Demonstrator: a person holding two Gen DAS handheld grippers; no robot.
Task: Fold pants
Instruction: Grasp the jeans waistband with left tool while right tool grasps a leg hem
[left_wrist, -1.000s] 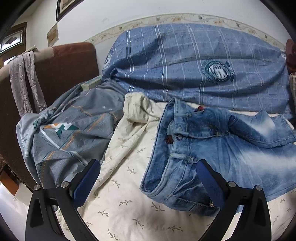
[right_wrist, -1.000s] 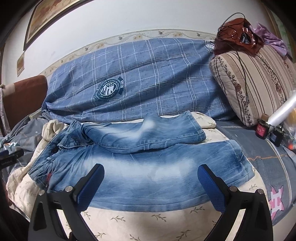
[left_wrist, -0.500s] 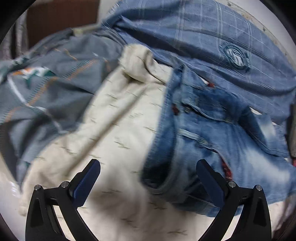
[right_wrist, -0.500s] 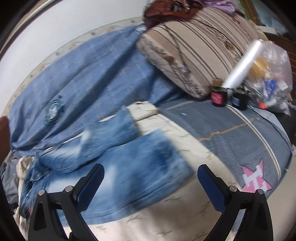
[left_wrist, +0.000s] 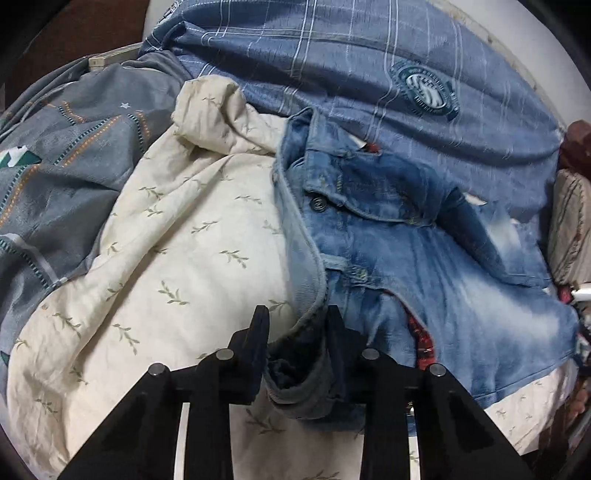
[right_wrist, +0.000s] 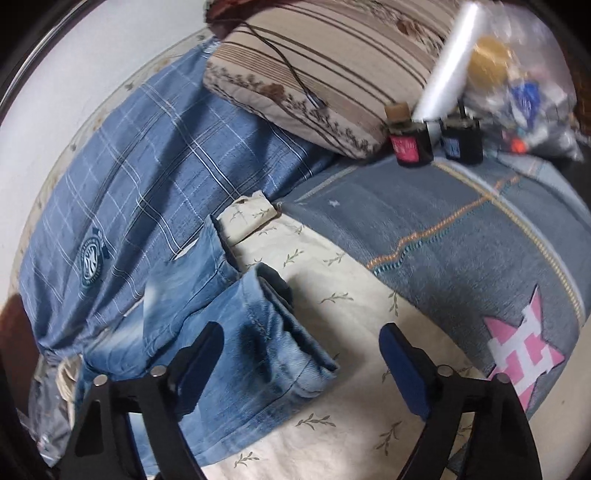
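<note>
Faded blue jeans (left_wrist: 424, 258) lie flat on a cream leaf-print sheet (left_wrist: 184, 258), waist toward the left, legs toward the right. My left gripper (left_wrist: 295, 332) is at the near corner of the waistband. Its jaws are closing, and the bunched denim fills the gap and touches both fingers. In the right wrist view the leg ends of the jeans (right_wrist: 251, 332) lie on the sheet (right_wrist: 351, 295). My right gripper (right_wrist: 303, 350) straddles the near leg's hem. Its jaws are closing but still wide, with the pads off the cloth.
A blue plaid blanket (right_wrist: 147, 166) is bunched along the wall behind the jeans. A striped pillow (right_wrist: 314, 55), two small dark bottles (right_wrist: 410, 147) and a plastic bag (right_wrist: 517, 92) sit at the far right. A grey patterned quilt (right_wrist: 480, 240) borders the sheet.
My left gripper dropped onto the waistband corner and narrowed from wide open onto the denim. The right gripper swung right and rolled, reaching the leg hem, with its jaws slightly narrower.
</note>
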